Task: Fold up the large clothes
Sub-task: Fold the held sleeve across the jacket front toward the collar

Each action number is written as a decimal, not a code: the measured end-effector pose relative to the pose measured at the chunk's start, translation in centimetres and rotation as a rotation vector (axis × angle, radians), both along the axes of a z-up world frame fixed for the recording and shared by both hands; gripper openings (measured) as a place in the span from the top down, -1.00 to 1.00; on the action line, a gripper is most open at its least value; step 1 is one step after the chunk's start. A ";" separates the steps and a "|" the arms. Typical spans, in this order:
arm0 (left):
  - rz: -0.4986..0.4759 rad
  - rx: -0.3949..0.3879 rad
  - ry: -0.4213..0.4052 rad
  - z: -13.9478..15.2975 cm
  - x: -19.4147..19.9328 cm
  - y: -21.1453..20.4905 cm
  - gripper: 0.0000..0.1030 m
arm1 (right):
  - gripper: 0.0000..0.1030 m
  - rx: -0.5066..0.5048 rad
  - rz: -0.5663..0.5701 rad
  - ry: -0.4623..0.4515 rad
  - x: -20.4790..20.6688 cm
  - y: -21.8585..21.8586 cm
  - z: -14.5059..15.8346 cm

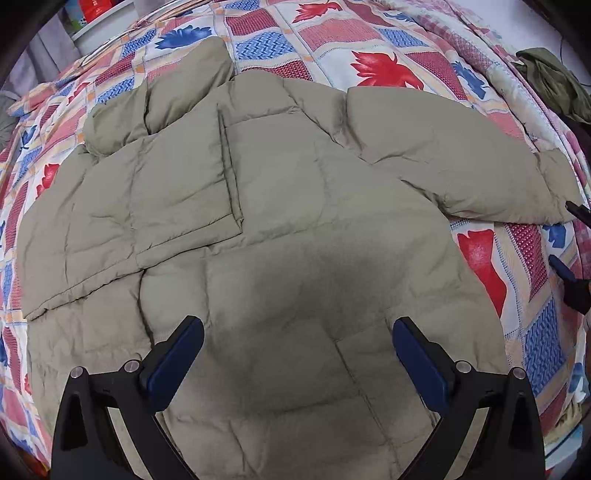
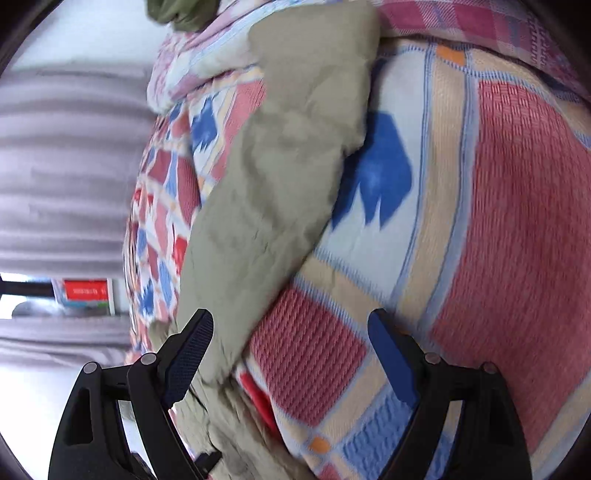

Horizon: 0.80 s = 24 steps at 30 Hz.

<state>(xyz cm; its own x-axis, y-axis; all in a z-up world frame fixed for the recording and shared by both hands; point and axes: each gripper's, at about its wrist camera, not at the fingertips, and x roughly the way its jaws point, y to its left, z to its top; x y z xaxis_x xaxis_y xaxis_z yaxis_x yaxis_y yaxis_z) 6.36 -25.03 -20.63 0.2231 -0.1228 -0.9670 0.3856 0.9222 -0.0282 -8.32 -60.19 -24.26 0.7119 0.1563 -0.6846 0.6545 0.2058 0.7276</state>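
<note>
A large khaki puffer jacket (image 1: 280,206) lies spread on a patterned quilt (image 1: 384,40). Its left sleeve (image 1: 184,192) is folded across the body and its right sleeve (image 1: 461,158) reaches out to the right. My left gripper (image 1: 297,332) hangs open above the jacket's lower part, nothing between its fingers. The right gripper (image 1: 565,236) shows as dark tips at the right edge, by the sleeve's cuff. In the right wrist view the right gripper (image 2: 291,332) is open low over the quilt (image 2: 517,221), with the khaki sleeve (image 2: 280,177) beside its left finger, not gripped.
A dark green garment (image 1: 554,81) lies bunched at the bed's far right corner. A white shelf with red items (image 1: 99,18) stands beyond the bed's far left. Grey curtains (image 2: 66,166) hang past the bed's edge in the right wrist view.
</note>
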 end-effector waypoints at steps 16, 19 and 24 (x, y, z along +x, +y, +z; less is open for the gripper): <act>0.044 -0.016 -0.041 0.6 1.8 1.2 -0.99 | 0.84 0.289 -0.158 -0.221 5.9 -5.3 -4.3; 0.066 -0.021 -0.053 1.1 2.6 2.6 -0.99 | 0.86 0.260 -0.111 -0.274 6.8 -4.9 -2.6; 0.095 -0.023 -0.070 1.8 3.8 5.1 -0.99 | 0.87 0.218 0.014 -0.382 9.6 -2.3 1.8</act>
<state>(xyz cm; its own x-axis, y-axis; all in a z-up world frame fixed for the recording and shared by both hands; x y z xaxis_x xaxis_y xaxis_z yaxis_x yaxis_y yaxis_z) 10.13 -19.89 -18.88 0.3017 -0.1201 -0.9458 0.2987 0.9540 -0.0259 1.25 -62.52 -22.46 0.9046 0.2792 -0.3222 0.3278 0.0277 0.9443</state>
